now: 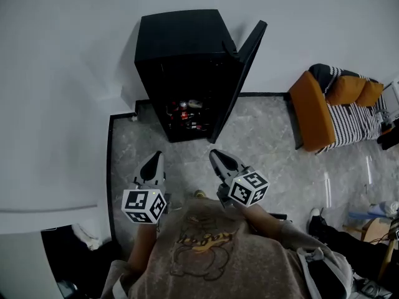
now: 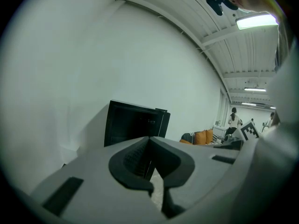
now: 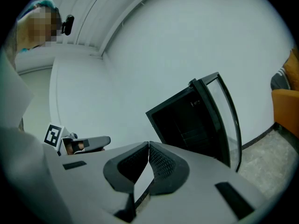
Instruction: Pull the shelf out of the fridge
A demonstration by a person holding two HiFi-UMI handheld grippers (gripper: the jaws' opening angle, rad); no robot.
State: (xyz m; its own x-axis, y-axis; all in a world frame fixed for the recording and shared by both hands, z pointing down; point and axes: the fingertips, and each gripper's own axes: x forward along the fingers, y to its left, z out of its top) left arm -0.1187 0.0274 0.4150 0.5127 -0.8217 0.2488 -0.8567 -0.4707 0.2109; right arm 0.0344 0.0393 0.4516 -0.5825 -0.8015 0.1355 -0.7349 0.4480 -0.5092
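Note:
A small black fridge stands against the white wall with its glass door swung open to the right. Shelves inside hold cans and bottles in the lower part. The fridge is also ahead in the left gripper view, and the fridge appears with its open door in the right gripper view. My left gripper and right gripper hover side by side a short way in front of the fridge. Both are shut with nothing between the jaws. The left gripper also shows in the right gripper view.
An orange sofa with striped cushions sits to the right. The floor is grey marble with a black border. Bags and clutter lie at the far right. Other people stand far off in the room.

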